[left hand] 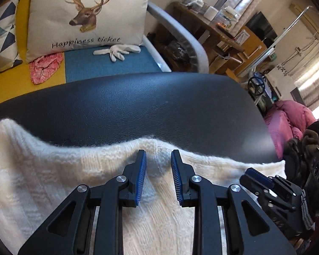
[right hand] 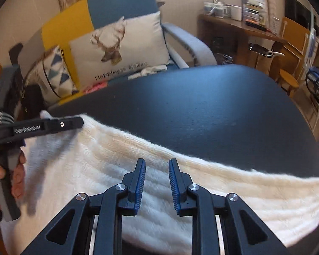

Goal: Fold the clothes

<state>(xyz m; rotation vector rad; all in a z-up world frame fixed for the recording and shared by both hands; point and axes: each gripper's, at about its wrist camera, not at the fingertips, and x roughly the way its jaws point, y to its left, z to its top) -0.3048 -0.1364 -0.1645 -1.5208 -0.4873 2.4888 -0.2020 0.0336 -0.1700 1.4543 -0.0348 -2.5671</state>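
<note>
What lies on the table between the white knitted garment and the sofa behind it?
Nothing: between the white knitted garment and the sofa, the dark table is bare, in both wrist views.

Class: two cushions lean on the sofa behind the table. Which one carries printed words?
The deer cushion, cream with an antlered head above the words "Happiness ticket". The triangle-patterned cushion beside it has only blue and grey triangles.

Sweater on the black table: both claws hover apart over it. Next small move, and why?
Probably lower the left claw onto the sweater edge and close. Its jaws stand apart over the far edge with no knit pinched; the right claw is likewise empty. The sweater lies flat on the table, so nothing can fold until a grip is made.
</note>
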